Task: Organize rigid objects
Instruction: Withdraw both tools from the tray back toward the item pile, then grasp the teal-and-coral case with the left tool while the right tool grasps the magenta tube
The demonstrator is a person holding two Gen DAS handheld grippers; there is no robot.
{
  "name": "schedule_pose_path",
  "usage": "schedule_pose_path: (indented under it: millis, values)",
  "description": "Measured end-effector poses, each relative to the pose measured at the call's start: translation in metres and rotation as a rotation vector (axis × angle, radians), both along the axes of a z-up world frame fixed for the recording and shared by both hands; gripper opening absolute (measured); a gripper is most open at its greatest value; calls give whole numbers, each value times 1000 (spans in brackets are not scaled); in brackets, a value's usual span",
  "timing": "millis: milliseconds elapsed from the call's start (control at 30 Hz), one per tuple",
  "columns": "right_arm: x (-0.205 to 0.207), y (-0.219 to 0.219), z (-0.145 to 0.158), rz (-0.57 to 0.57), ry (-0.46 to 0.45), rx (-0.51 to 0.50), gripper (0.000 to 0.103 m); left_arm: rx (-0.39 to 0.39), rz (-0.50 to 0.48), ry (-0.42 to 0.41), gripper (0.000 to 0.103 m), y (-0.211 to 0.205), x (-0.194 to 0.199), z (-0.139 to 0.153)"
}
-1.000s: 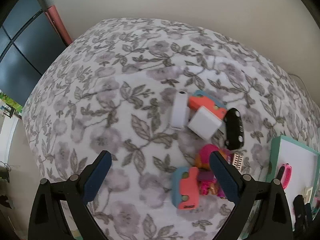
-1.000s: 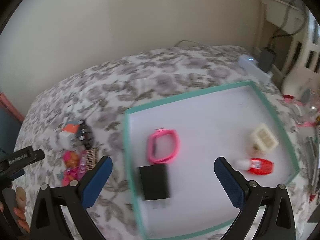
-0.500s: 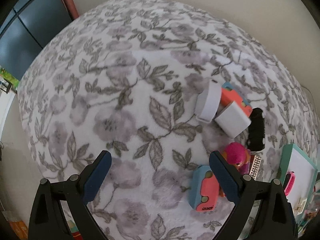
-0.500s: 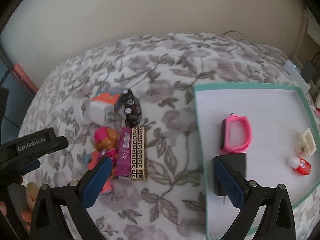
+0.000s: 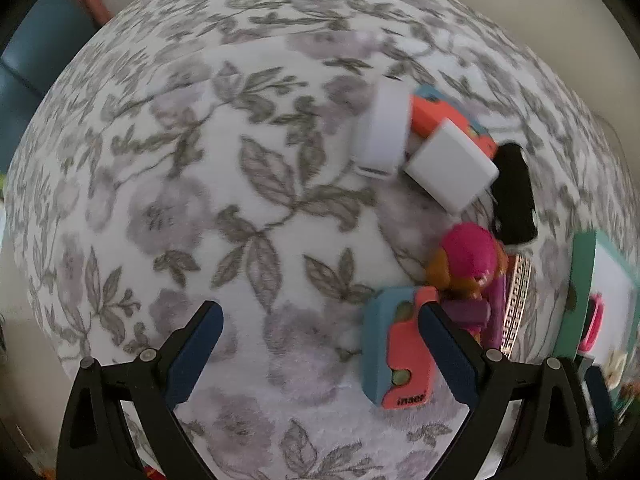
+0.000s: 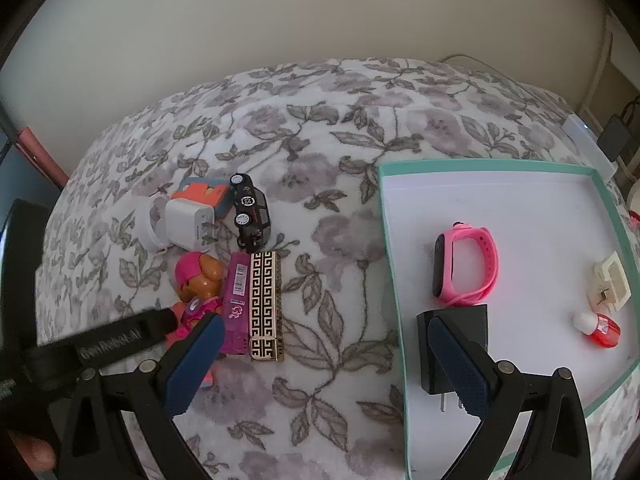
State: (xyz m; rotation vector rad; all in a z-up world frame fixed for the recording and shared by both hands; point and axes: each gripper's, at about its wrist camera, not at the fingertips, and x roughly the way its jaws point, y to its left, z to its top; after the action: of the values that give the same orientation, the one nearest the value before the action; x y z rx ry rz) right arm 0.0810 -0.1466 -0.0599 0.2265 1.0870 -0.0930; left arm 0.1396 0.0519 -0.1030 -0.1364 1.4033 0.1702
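A cluster of small objects lies on the floral blanket: a white charger (image 6: 187,224), a black toy car (image 6: 251,210), a pink-capped dog figure (image 6: 199,280), a magenta box (image 6: 237,300) and a black-and-gold patterned box (image 6: 265,304). A teal-and-coral case (image 5: 394,346) lies just inside my left gripper's (image 5: 320,340) right finger; that gripper is open and holds nothing. My right gripper (image 6: 322,354) hangs open over the blanket between the cluster and the teal-rimmed tray (image 6: 480,167). The tray holds a pink wristband (image 6: 468,266), a black adapter (image 6: 456,322), a cream piece (image 6: 612,284) and a red bottle (image 6: 600,326).
A second teal-and-coral case (image 5: 448,118) and a white band-shaped piece (image 5: 380,132) lie behind the charger. The left gripper's black body (image 6: 100,344) crosses the lower left of the right wrist view. A wall stands behind the bed; cables and a plug (image 6: 616,136) sit at far right.
My left gripper has dropped closer to the blanket and the teal-and-coral case. My right gripper has swung left, from over the tray to the blanket beside the cluster. Both stay open.
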Motion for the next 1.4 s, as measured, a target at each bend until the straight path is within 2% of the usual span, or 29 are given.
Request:
schedule_pose_path:
  millis: [233, 467, 600, 700, 767, 833, 933, 1067, 1167, 1400]
  values:
    - [-1, -5, -1, -17, 5, 6, 103, 55, -67, -9, 98, -24, -1, 0]
    - [-2, -11, 2, -38, -3, 17, 103, 39, -114, 56, 98, -51, 0, -17]
    - [-2, -11, 2, -39, -2, 16, 103, 39, -98, 53, 98, -54, 1, -20]
    - [-2, -10, 1, -34, 0, 13, 103, 13, -70, 38, 84, -49, 2, -16]
    - [-1, -9, 1, -34, -2, 11, 103, 3, -66, 41, 65, -49, 2, -16]
    - [-1, -8, 1, -34, -4, 10, 103, 0, -79, 50, 54, -52, 2, -17]
    - [0, -8, 1, -36, -6, 15, 101, 3, -97, 41, 47, -53, 1, -18]
    - [1, -8, 1, -36, -11, 22, 94, -21, -57, 35, 47, -47, 4, -18]
    - [3, -5, 2, -25, -19, 27, 88, -9, -3, 28, 47, -37, 6, -18]
    - [12, 13, 1, 56, -34, 75, 73, -11, 96, 18, 47, -8, 10, -17]
